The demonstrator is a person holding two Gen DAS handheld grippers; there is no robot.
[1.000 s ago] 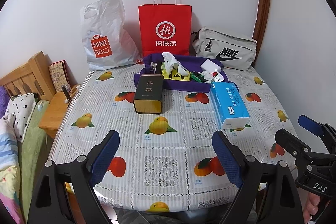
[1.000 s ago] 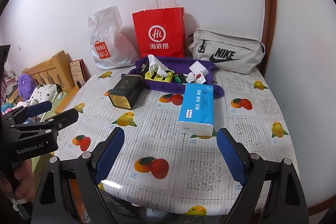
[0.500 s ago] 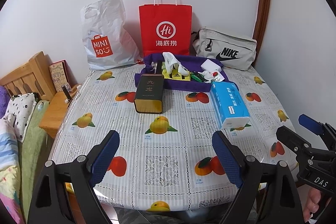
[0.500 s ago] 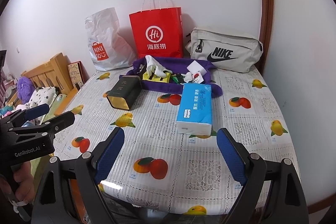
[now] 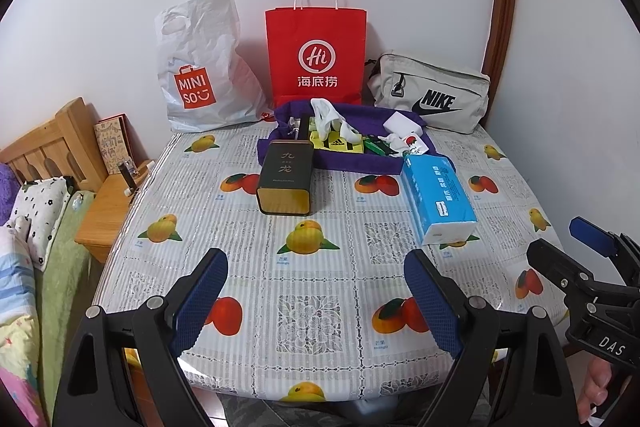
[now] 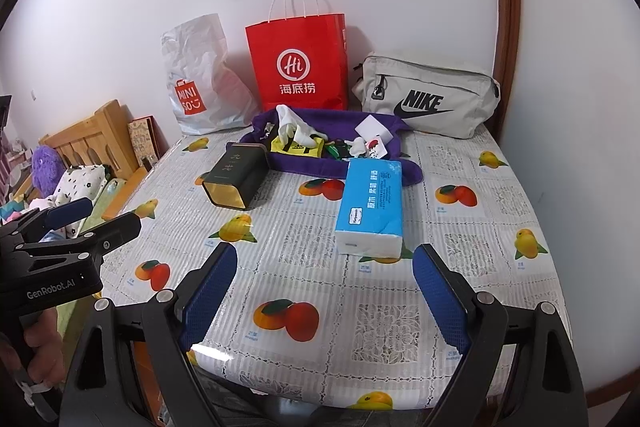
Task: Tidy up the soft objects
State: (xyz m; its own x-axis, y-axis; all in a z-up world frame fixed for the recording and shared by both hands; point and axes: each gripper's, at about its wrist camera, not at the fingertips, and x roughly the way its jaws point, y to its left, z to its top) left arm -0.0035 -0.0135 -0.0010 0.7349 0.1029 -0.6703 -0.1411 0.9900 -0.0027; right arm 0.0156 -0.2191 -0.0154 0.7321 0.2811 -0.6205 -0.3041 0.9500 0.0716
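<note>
So the surface [image 5: 248, 267] with the fruit-print plastic cloth sits pushed up against the wall. Along the back edge, left to right: a white crinkly plastic shopping bag [image 5: 204, 67], a red paper carrier bag with string handles [image 5: 316, 59], and a grey fabric waist bag [image 5: 432, 95]. Right in front of the red bag is a purple cloth tray [image 5: 360, 163] with white socks [image 5: 328, 115] and other small soft bits piled in it. A dark rectangular tin [image 5: 286, 175] lies on its side touching the tray's front left, and a blue soft pack of tissues [image 5: 436, 199] lies off its front right corner. A wooden nightstand [image 5: 104, 207] stands left of the surface, bed [image 5: 24, 267] beyond it.
</note>
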